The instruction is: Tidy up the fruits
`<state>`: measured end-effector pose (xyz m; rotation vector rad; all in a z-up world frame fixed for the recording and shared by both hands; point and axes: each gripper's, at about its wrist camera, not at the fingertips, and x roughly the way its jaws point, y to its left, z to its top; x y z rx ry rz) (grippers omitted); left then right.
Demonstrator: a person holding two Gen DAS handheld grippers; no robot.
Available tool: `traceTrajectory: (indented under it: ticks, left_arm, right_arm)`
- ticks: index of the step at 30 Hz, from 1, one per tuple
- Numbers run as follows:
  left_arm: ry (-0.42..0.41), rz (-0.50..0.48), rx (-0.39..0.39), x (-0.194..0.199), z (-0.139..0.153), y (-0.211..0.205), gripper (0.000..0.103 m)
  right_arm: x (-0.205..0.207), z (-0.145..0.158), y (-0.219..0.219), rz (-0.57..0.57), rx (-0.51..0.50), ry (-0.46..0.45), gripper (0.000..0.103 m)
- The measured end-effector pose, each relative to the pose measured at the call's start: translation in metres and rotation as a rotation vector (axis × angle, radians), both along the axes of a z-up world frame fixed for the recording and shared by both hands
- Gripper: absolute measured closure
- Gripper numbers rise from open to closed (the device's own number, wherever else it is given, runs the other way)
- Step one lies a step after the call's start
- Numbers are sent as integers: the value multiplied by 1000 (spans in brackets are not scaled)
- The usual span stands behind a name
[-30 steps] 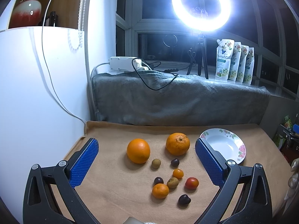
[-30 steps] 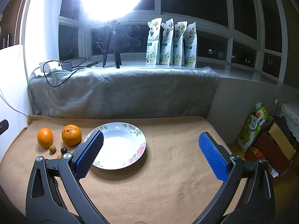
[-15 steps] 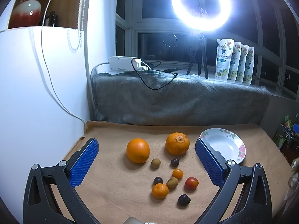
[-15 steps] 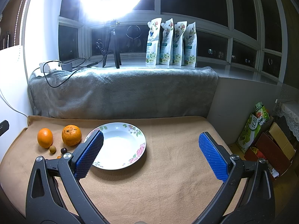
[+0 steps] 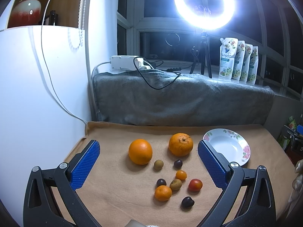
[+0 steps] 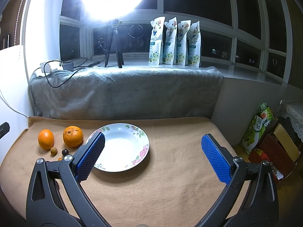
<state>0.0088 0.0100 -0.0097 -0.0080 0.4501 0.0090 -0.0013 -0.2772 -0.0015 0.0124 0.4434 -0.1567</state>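
Two large oranges (image 5: 140,151) (image 5: 180,144) lie on the tan blanket (image 5: 117,179). In front of them lie several small fruits: a mandarin (image 5: 163,193), a red tomato (image 5: 195,185), a kumquat (image 5: 181,174), dark grapes (image 5: 187,201) and brownish longans (image 5: 158,164). An empty white floral plate (image 5: 234,143) sits to their right; it also shows in the right wrist view (image 6: 121,147). My left gripper (image 5: 148,151) is open above the fruits. My right gripper (image 6: 153,145) is open over the plate's right side. Both oranges (image 6: 45,139) (image 6: 73,136) show at left there.
A grey towel (image 5: 180,98) covers the ledge behind the blanket. A ring light on a tripod (image 5: 203,5), a power strip (image 5: 125,62) and several refill pouches (image 6: 174,41) stand on the sill. A white cabinet (image 5: 37,94) stands at left; boxes (image 6: 265,132) at right.
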Motion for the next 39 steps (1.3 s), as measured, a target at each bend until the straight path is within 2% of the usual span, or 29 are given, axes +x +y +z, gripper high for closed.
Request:
traceTrajectory:
  ticks: [14, 23, 28, 34, 39]
  left_arm:
    - [41, 21, -5, 10, -13, 10, 1]
    - [118, -7, -45, 19, -36, 27, 1]
    - [165, -16, -85, 23, -47, 37, 5]
    - [193, -11, -126, 27, -55, 48, 6]
    - [210, -27, -149, 33, -57, 50, 13]
  right_arm:
    - [16, -12, 4, 51, 12, 36, 0]
    - [40, -25, 9, 199, 108, 95, 0]
    - [54, -31, 19, 280, 142, 131, 0]
    - [73, -35, 37, 358, 146, 165, 0]
    - [92, -36, 51, 431, 163, 200, 0]
